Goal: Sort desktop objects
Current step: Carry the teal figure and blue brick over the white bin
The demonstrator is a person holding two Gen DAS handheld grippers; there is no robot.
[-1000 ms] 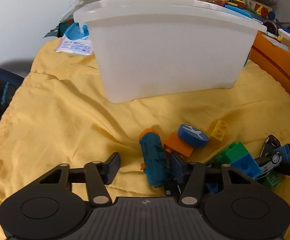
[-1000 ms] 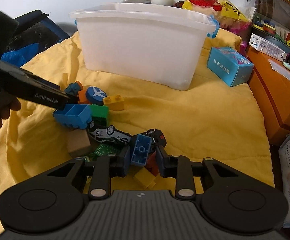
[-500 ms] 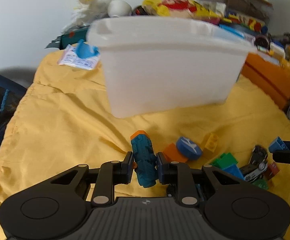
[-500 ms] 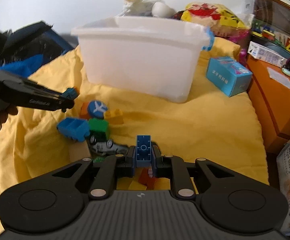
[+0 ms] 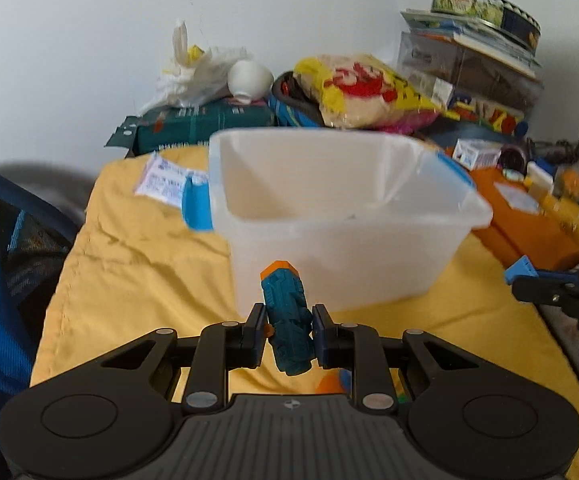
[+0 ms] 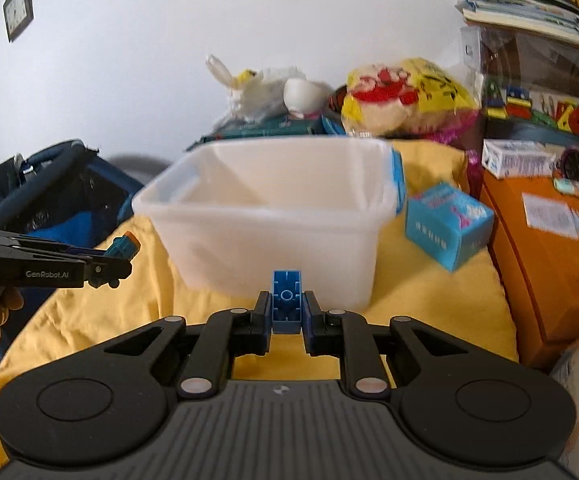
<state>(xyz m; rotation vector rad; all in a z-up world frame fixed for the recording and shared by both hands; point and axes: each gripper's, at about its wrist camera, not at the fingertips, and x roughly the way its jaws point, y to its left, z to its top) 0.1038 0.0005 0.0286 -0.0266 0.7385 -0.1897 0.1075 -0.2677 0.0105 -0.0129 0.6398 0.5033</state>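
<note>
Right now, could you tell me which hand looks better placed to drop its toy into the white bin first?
Probably the right gripper: its blue brick lines up squarely with the white bin.

Plastic toys, soft cloth, one milky tub

The translucent white plastic tub [image 5: 341, 216] looks smooth and faintly glossy; the wrinkled yellow cloth cover [image 5: 137, 264] is matt and soft. The teal-and-orange ridged plastic toy [image 5: 287, 320] looks rough-moulded, the blue plastic building brick [image 6: 286, 300] smooth, the light-blue cardboard box [image 6: 447, 226] matt, the crinkly yellow plastic bag [image 6: 405, 92] shiny.
</note>
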